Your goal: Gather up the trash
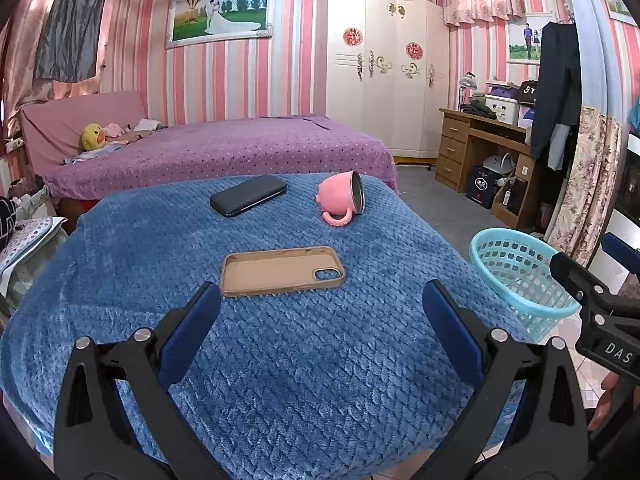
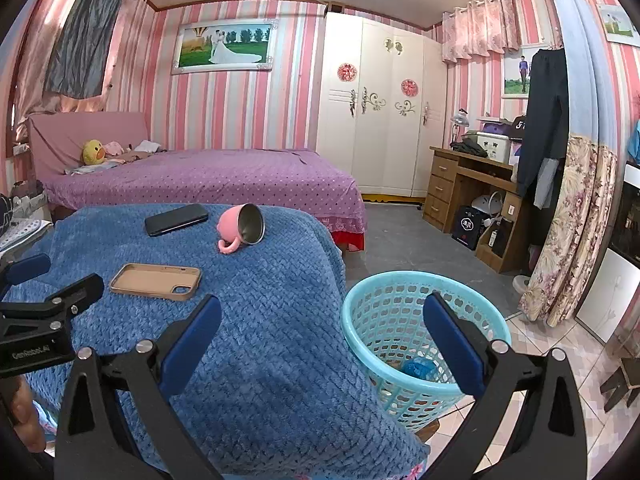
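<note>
A light blue trash basket (image 2: 400,320) stands on the floor at the right of the blue-blanketed table (image 1: 280,360); it also shows in the left wrist view (image 1: 516,272). A crumpled blue piece (image 2: 418,368) lies inside the basket. My left gripper (image 1: 320,312) is open and empty above the blanket, just short of a tan phone case (image 1: 282,270). My right gripper (image 2: 322,324) is open and empty, over the table's right edge and the basket rim.
A black phone (image 1: 248,194) and a tipped pink mug (image 1: 342,200) lie at the table's far side. A purple bed (image 1: 224,152), white wardrobe (image 1: 384,68) and wooden desk (image 1: 480,148) stand behind. Tiled floor lies at the right.
</note>
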Demonstrator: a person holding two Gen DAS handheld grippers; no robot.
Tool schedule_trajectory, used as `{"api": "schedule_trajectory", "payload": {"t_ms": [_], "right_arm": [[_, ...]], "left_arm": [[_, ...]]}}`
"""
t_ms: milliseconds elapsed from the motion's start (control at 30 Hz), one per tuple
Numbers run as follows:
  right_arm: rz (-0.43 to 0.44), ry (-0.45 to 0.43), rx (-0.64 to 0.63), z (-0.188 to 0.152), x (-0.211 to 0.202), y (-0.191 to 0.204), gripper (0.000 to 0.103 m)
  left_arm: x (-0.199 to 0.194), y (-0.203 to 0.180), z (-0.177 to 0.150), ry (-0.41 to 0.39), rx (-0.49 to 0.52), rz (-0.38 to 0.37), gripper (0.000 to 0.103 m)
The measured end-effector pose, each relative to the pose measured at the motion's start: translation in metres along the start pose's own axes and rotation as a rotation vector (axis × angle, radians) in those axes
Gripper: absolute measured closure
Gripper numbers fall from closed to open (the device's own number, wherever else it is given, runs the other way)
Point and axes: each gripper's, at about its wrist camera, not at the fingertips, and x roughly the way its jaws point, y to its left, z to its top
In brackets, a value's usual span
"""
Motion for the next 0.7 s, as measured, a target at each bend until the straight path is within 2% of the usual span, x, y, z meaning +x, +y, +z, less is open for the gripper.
{"api": "schedule_trajectory", "payload": {"t_ms": [700], "right_arm": [[-0.002,0.014,-0.006,-0.0041,0.0046,0.0035,0.004]], "left_arm": [[0.0032,0.0057,0.0012,0.004,-0.018,0.003,0.005]]}}
